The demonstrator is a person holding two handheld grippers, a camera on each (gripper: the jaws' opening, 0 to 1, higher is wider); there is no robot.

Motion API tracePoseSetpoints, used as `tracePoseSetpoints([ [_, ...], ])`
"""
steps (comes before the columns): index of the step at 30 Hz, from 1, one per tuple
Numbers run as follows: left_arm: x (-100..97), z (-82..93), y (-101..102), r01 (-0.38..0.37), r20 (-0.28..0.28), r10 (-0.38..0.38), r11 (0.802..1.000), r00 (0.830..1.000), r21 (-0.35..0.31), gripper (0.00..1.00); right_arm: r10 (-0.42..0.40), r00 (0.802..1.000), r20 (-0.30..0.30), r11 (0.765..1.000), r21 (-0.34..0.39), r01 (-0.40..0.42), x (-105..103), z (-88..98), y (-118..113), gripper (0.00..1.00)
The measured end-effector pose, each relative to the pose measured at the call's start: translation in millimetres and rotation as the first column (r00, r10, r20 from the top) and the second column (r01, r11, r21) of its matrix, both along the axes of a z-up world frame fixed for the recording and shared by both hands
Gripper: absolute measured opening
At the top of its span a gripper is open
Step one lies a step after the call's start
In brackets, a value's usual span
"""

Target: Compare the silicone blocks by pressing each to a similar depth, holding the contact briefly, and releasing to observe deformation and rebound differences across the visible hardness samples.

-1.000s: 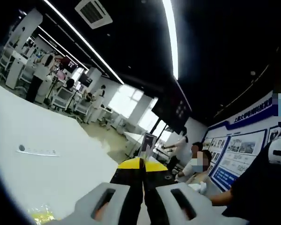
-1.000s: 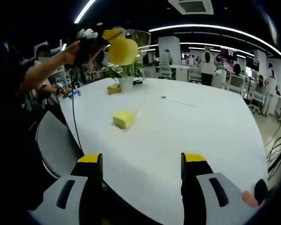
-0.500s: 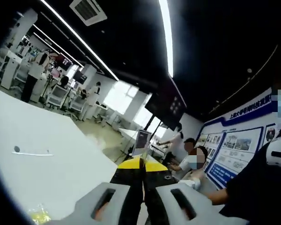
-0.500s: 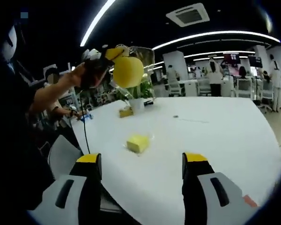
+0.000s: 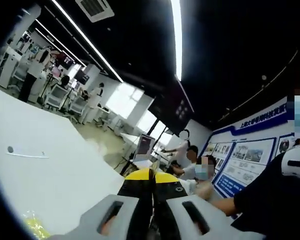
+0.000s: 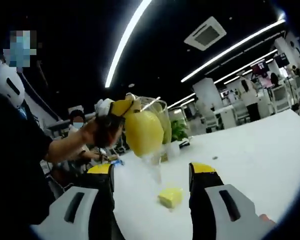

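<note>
In the right gripper view, the left claw (image 6: 121, 107) sits at about 10 o'clock from the picture's centre, raised well above the white tabletop (image 6: 250, 145). Its yellow-tipped jaws are pinched on the top edge of a clear plastic bag (image 6: 157, 112) that holds a rounded pale-yellow silicone block (image 6: 144, 132); the block hangs below the jaws inside the bag. The person's gloved hand (image 6: 102, 132) grips the tool from the 9 o'clock side.

A second, flat yellow silicone block (image 6: 170, 197) lies on the tabletop at 6 o'clock, between the right claw's (image 6: 152, 172) two jaws as seen, and well below the hanging one. The right claw's jaws stand wide apart, with nothing between them.

In the left gripper view the left claw's (image 5: 151, 174) yellow tips meet with no gap showing. A crinkled yellow piece (image 5: 34, 226) lies on the tabletop (image 5: 50, 170) at 8 o'clock, and a thin pale stick with a dark end (image 5: 25, 153) at 9 o'clock.
</note>
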State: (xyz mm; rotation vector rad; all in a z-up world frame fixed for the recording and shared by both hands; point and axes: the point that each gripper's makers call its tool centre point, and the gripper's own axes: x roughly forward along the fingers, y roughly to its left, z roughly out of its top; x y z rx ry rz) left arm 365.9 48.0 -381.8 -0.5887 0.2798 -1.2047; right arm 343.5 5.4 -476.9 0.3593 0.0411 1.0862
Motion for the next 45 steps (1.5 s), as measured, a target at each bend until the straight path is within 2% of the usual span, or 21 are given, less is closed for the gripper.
tracePoseSetpoints([
  [4, -4.2, -2.9, -2.9, 0.012, -0.009, -0.012, 1.000, 1.000, -0.003, 0.00, 0.064, 0.998, 0.008, 0.997, 0.038, -0.065, 5.9, 7.6, 16.3, 0.46],
  [5, -4.5, -3.3, -3.4, 0.012, -0.011, -0.012, 1.000, 1.000, -0.004, 0.00, 0.089, 0.996, -0.010, 0.992, 0.085, -0.088, 6.6, 12.7, 21.4, 0.45],
  [7, -6.0, -3.8, -4.6, 0.017, -0.015, -0.017, 1.000, 1.000, -0.009, 0.00, 0.131, 0.991, -0.029, 0.985, 0.116, -0.127, 7.9, 15.5, 28.5, 0.44],
  [10, -8.1, -3.9, -6.3, 0.024, -0.016, -0.024, 1.000, 1.000, -0.015, 0.00, 0.142, 0.990, -0.009, 0.984, 0.109, -0.140, 13.2, 18.7, 37.2, 0.40],
  [14, -8.0, -5.5, -6.9, 0.029, -0.025, -0.030, 0.999, 0.999, -0.035, 0.00, 0.192, 0.981, -0.010, 0.976, 0.107, -0.190, 15.8, 22.7, 49.6, 0.35],
  [20, -1.0, -9.8, -4.1, 0.009, -0.048, -0.013, 0.996, 0.999, -0.083, 0.00, 0.198, 0.980, -0.016, 0.978, 0.061, -0.197, 23.8, 17.5, 60.5, 0.36],
  [25, 3.8, -10.4, 5.8, -0.010, -0.043, 0.006, 0.997, 0.999, -0.081, 0.00, 0.220, 0.975, 0.000, 0.974, 0.050, -0.220, 21.0, 16.9, 61.2, 0.28],
  [31, 5.0, -9.1, 8.4, -0.012, -0.044, 0.008, 0.995, 0.999, -0.095, 0.00, 0.227, 0.974, 0.015, 0.973, 0.045, -0.227, 18.5, 19.8, 64.5, 0.22],
  [41, 5.7, -12.6, 11.7, -0.027, -0.052, 0.022, 0.995, 0.998, -0.093, 0.00, 0.229, 0.972, -0.049, 0.973, 0.036, -0.228, 18.5, 16.9, 67.0, 0.15],
  [45, 4.9, -12.4, 11.8, -0.028, -0.049, 0.024, 0.996, 0.999, -0.088, 0.00, 0.248, 0.966, -0.074, 0.968, 0.040, -0.246, 16.6, 17.1, 67.6, 0.13],
])
